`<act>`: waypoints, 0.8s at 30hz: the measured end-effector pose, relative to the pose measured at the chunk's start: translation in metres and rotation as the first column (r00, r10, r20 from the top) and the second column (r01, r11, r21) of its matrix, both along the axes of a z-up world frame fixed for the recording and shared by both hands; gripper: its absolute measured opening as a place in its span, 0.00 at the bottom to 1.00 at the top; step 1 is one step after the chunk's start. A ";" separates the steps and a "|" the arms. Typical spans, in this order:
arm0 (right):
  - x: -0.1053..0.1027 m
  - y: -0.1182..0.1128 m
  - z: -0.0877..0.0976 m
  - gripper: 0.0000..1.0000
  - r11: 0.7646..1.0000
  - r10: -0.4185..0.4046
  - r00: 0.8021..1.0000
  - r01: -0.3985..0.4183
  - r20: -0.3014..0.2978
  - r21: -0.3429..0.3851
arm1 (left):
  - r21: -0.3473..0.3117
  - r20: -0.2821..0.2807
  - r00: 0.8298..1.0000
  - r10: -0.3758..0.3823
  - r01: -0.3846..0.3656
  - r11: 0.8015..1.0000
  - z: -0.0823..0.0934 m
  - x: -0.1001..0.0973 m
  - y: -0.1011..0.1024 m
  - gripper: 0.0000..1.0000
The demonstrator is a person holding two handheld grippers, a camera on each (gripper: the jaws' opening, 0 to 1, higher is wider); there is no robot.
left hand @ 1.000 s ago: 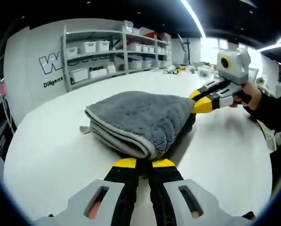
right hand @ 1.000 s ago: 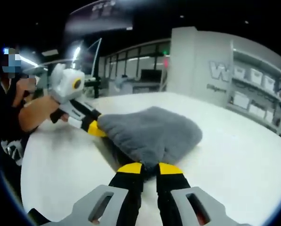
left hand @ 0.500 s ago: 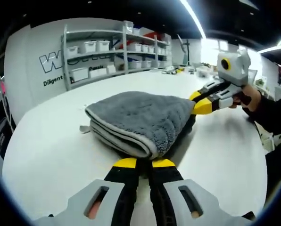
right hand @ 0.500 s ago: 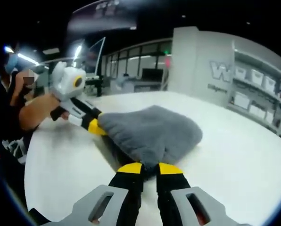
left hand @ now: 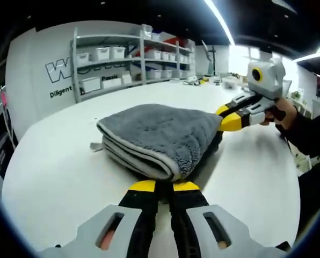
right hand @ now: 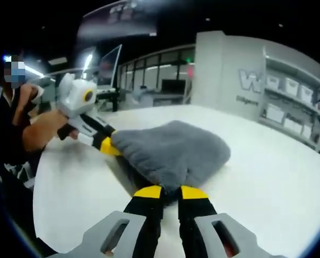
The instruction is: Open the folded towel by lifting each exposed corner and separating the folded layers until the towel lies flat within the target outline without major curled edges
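Left gripper (left hand: 164,185): jaws closed together, clamping the near rounded fold of the towel (left hand: 160,134). In the right gripper view it is coming in from the left (right hand: 110,147), yellow tips biting the towel's side edge.

Right gripper (right hand: 171,191): jaws likewise pinched together on the towel (right hand: 173,153), at the corner nearest its own camera. In the left gripper view it is reaching in from the right (left hand: 227,119), a hand (left hand: 285,109) behind it gripping the handle.

Towel: grey, plush, folded thick with several stacked layers showing at the near fold, sitting on the white table (left hand: 58,172). Grasped side appears to be riding slightly off the surface, shadow underneath. No target outline is visible.

Risks, as judgement:
- Both clamps may be taking all layers at once rather than the top one; pulling apart would then drag or lift the whole bundle instead of opening it.
- Plush pile could slip out of a shallow bite if the two pulls are uneven.
- A fast spread would likely leave curled edges.

Room: table top is running broad and bare on every side of the towel, edges well away. Shelving (left hand: 122,59) standing well beyond the far edge. Ample space for spreading outward.
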State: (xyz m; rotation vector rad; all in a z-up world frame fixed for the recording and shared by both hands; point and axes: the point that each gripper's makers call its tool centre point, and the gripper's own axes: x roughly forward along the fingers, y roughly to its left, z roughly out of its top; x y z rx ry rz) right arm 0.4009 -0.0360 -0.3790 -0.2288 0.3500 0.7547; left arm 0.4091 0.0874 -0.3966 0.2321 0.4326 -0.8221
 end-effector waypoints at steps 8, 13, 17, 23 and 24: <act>-0.008 0.001 -0.001 0.05 1.000 0.008 1.000 -0.008 0.007 -0.010 | -0.001 -0.003 1.000 0.007 -0.007 1.000 0.000 -0.009 0.001 0.06; -0.012 0.002 0.000 0.05 1.000 0.011 1.000 -0.011 0.009 -0.015 | 0.008 0.001 1.000 0.007 -0.007 1.000 0.000 -0.013 0.002 0.06; -0.014 0.002 0.000 0.05 1.000 0.011 1.000 -0.011 0.007 -0.013 | 0.014 0.002 1.000 0.005 -0.005 1.000 0.000 -0.015 0.002 0.06; -0.019 0.003 -0.001 0.05 1.000 0.013 1.000 -0.013 0.000 -0.004 | 0.014 0.001 1.000 0.004 -0.004 1.000 0.000 -0.019 0.004 0.06; -0.020 0.004 -0.001 0.05 1.000 0.016 1.000 -0.016 -0.001 -0.006 | 0.014 0.001 1.000 0.004 -0.004 1.000 0.001 -0.020 0.004 0.06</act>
